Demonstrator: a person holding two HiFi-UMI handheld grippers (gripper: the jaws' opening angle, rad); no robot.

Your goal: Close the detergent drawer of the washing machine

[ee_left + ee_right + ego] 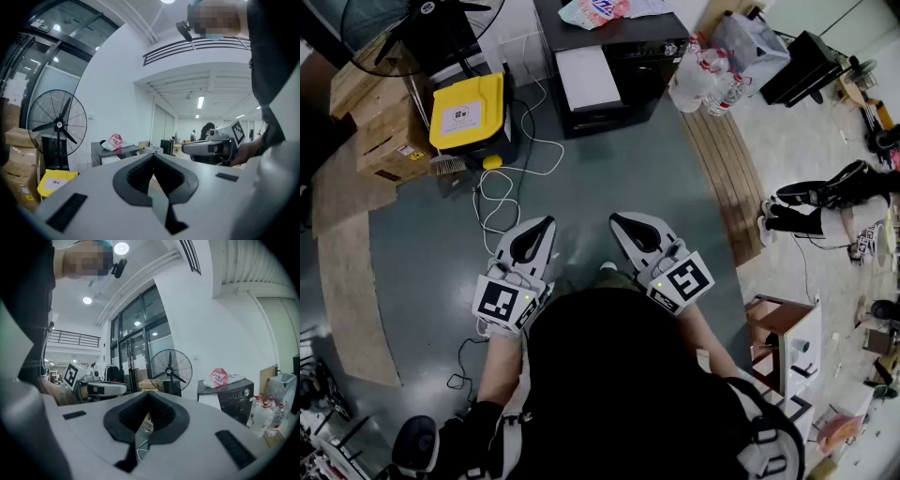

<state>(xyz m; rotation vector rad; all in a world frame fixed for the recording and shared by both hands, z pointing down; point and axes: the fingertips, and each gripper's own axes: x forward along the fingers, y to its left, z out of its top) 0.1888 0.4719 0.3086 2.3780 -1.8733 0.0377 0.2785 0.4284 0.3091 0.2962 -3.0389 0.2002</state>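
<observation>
The black washing machine [614,70] stands far ahead on the grey floor, also seen in the right gripper view [232,399]. A white detergent drawer [588,77] juts out of its front at the upper left. My left gripper [546,223] and right gripper [619,219] are held level side by side in front of my body, well short of the machine. Both are shut with nothing between the jaws. The left gripper [153,155] has its pads meeting at the tip, and so does the right gripper [149,393].
A red-and-white bag [595,11] lies on top of the machine. Left of it are a yellow box [469,111], a standing fan [422,28] and cardboard boxes [380,122]. A white cable [502,187] loops on the floor ahead. Water bottles [705,80] and wooden planks [727,178] lie right.
</observation>
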